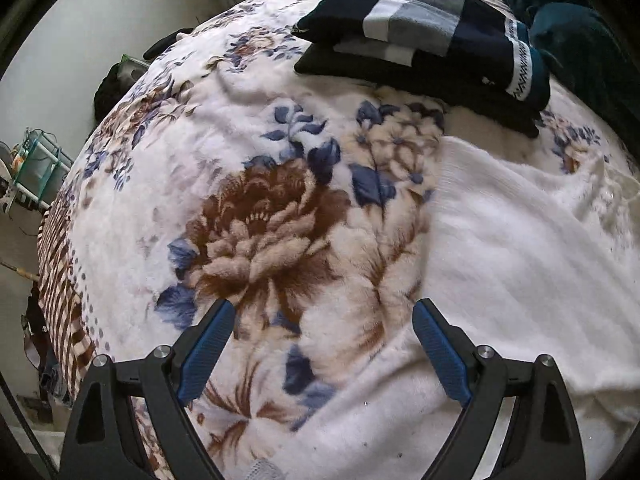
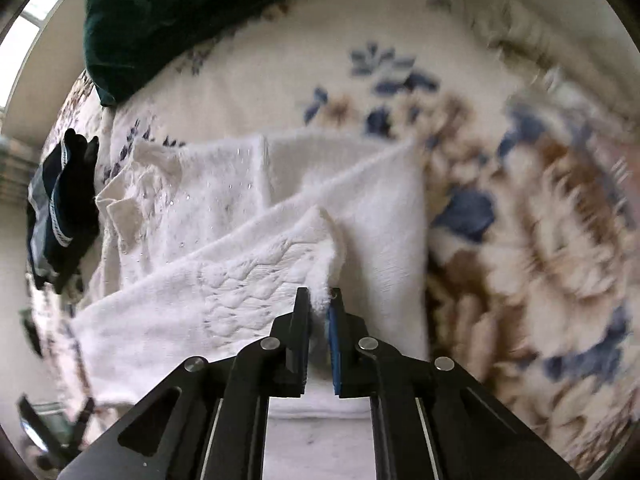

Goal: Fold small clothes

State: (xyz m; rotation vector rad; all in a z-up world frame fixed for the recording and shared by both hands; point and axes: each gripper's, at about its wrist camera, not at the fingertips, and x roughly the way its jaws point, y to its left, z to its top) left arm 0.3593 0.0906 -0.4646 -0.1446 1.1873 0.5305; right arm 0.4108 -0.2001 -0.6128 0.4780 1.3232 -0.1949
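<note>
While the right gripper [image 2: 319,300] pinches a corner of the white sweater [image 2: 224,248] spread below the dark folded stack [image 2: 60,200] – soft, light, floppy knit, best taken by edges – the left gripper [image 1: 324,316] gapes empty.

Left claw [image 1: 324,314] spread wide; right claw [image 2: 319,294] clamped.
</note>
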